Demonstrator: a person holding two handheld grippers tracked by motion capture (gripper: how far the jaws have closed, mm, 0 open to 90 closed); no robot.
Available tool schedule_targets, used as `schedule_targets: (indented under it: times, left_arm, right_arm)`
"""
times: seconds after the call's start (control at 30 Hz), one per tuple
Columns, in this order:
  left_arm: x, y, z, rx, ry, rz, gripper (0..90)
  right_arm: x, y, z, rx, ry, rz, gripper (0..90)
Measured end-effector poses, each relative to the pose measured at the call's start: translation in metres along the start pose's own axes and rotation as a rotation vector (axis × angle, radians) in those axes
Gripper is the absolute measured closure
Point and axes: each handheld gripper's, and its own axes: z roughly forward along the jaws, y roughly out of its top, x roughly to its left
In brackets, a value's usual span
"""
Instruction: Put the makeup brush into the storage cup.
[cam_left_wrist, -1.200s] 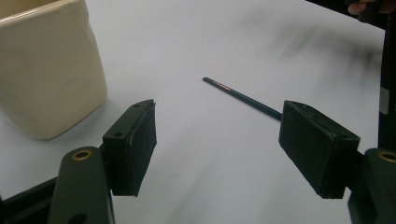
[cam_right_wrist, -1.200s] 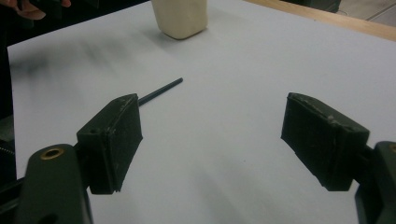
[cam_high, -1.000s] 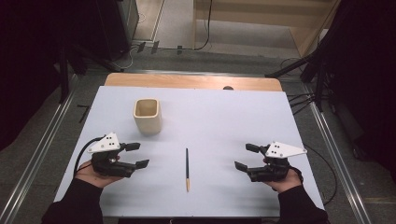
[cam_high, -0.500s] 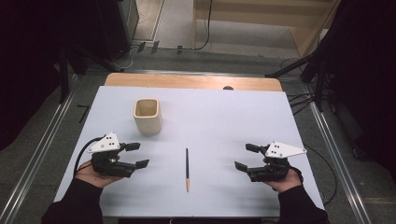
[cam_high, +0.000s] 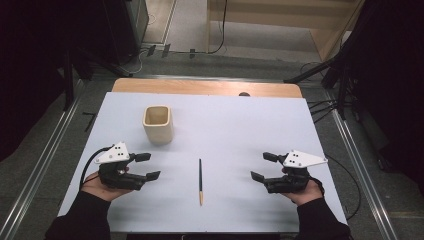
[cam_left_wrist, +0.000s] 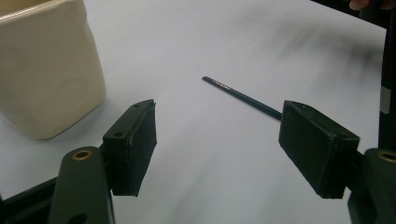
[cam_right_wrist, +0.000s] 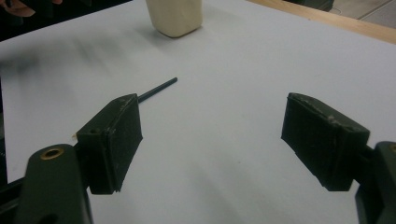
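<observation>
White table (cam_high: 280, 125): pencil (cam_high: 200, 181) between left claw (cam_high: 148, 166) and right claw (cam_high: 264, 166), both wide apart, holding nothing.

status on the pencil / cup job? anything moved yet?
Done: nothing visible. The pencil lies flat on the white table, apart from the cream cup, whose visible inside looks empty.
In hand: nothing. The left gripper and right gripper rest either side of the pencil, jaws open, not touching it.
Left: probably grasping the pencil and putting it in the cup.
</observation>
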Motion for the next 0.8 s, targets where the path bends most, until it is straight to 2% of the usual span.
schedule_targets:
  times: [0.47, 0.53, 0.8]
  left_arm:
    - [-0.007, 0.007, 0.015, 0.006, 0.005, -0.025, 28.5]
    - [-0.009, 0.009, 0.018, 0.007, 0.003, -0.042, 28.5]
    - [-0.013, 0.012, 0.025, 0.017, 0.009, -0.032, 28.6]
  right_arm:
    - [-0.001, 0.0, -0.001, 0.003, -0.019, -0.006, 21.1]
    - [-0.001, 0.0, -0.001, 0.002, -0.021, -0.004, 21.1]
    - [-0.001, 0.0, -0.001, 0.007, -0.026, -0.006, 21.1]
